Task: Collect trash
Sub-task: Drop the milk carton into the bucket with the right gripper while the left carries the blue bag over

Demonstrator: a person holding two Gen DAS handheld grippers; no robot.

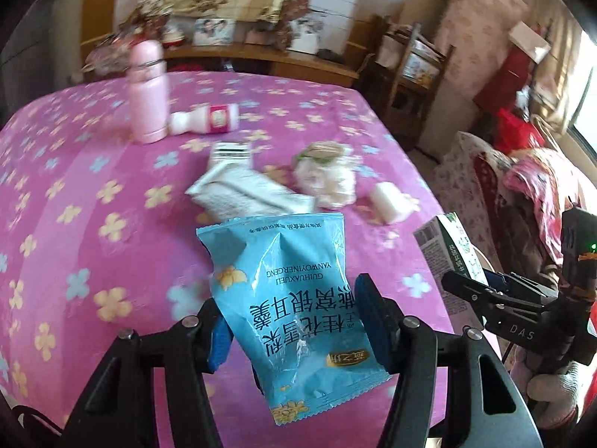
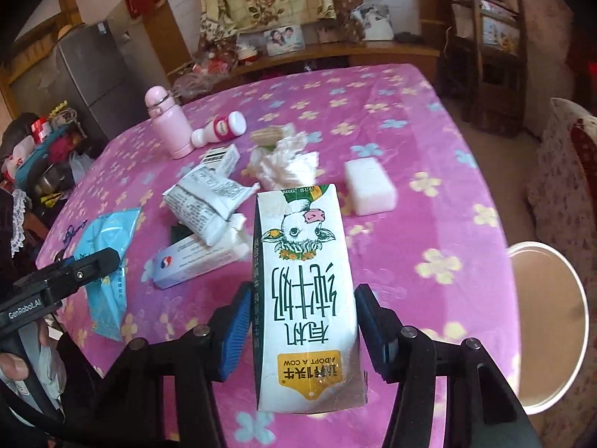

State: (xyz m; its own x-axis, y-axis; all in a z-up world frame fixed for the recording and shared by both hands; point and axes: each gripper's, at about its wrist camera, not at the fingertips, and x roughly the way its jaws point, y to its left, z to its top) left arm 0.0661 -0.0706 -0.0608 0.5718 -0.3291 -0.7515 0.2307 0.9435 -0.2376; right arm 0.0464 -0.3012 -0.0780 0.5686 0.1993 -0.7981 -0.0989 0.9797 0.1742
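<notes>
My left gripper (image 1: 294, 310) is shut on a light blue snack packet (image 1: 276, 257), which hangs crumpled between the blue pads above the table. My right gripper (image 2: 304, 298) is shut on a white and green milk carton (image 2: 302, 261) with a cow on it, also clear of the cloth. The left wrist view shows the right gripper (image 1: 485, 291) and its carton (image 1: 447, 257) at the right edge. The right wrist view shows the left gripper (image 2: 89, 267) and the packet (image 2: 108, 254) at the left.
On the table's pink flowered cloth (image 2: 429, 224) lie a crumpled grey wrapper (image 2: 209, 201), a white and blue box (image 2: 194, 261), tissue (image 2: 287, 164), a white block (image 2: 369, 184) and a tipped yoghurt bottle (image 2: 224, 128). A pink flask (image 2: 168, 127) stands upright. A round white-rimmed object (image 2: 548, 317) sits right of the table.
</notes>
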